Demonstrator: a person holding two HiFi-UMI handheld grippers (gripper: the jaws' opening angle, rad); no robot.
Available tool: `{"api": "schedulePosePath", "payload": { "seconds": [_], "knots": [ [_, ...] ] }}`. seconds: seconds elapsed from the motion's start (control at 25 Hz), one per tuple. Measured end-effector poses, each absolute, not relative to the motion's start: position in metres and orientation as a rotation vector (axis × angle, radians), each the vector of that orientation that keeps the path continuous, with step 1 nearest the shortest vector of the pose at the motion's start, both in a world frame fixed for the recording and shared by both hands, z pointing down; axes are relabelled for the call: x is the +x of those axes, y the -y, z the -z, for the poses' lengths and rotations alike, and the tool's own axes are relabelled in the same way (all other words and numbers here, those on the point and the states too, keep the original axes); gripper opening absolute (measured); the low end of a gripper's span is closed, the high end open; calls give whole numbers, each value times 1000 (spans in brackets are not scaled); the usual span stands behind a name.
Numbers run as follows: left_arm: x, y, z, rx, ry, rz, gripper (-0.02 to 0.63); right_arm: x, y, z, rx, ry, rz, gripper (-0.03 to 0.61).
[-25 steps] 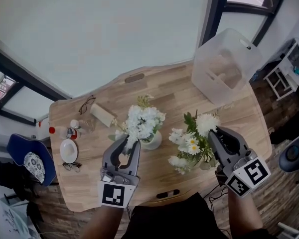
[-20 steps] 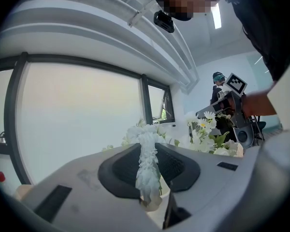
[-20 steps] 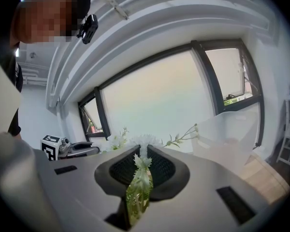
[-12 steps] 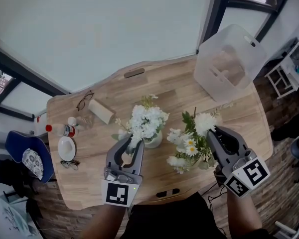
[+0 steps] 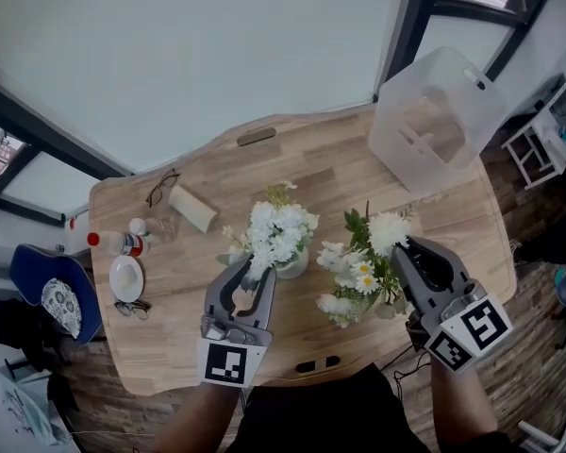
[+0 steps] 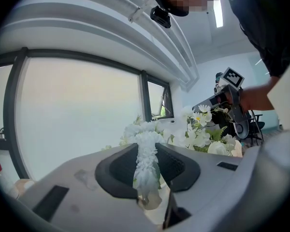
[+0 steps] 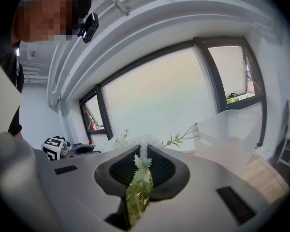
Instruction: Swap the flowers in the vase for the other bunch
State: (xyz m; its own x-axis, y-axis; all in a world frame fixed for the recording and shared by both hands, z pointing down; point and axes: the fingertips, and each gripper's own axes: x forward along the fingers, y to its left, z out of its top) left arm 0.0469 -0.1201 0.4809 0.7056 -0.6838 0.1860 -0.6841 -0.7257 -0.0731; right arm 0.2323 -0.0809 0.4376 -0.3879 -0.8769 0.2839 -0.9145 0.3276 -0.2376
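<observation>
The vase (image 5: 291, 265) near the table's (image 5: 311, 163) front edge held white flowers (image 5: 279, 228), clamped by the left gripper (image 5: 254, 272); the right gripper (image 5: 406, 252) clamped the second bunch (image 5: 361, 274) alongside.

The vase (image 5: 293, 268) is mostly hidden. Its white flowers (image 5: 279, 232) cover the top, and the left gripper (image 5: 255, 274) covers one side. A flower stalk stands between that gripper's jaws, but I cannot tell if the pads squeeze it. The stems of the other bunch (image 5: 361, 274) go out of sight inside the right gripper (image 5: 406, 251). The little things (image 5: 123, 245) at the left end of the table (image 5: 311, 173) are too small to name. A white rack (image 5: 536, 138) on the right is cut off by the edge.
</observation>
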Motion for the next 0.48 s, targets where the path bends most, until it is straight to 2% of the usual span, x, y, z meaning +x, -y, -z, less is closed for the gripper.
{"api": "schedulePosePath", "payload": {
  "seconds": [0.32,0.48],
  "knots": [
    [46,117,-469,2921,1178,-296,133,229,80,-424,1671,2486,-514,64],
    [44,115,-453,2945,1187,-272,135,228,78,-413,1674,2493,-491,64]
  ]
}}
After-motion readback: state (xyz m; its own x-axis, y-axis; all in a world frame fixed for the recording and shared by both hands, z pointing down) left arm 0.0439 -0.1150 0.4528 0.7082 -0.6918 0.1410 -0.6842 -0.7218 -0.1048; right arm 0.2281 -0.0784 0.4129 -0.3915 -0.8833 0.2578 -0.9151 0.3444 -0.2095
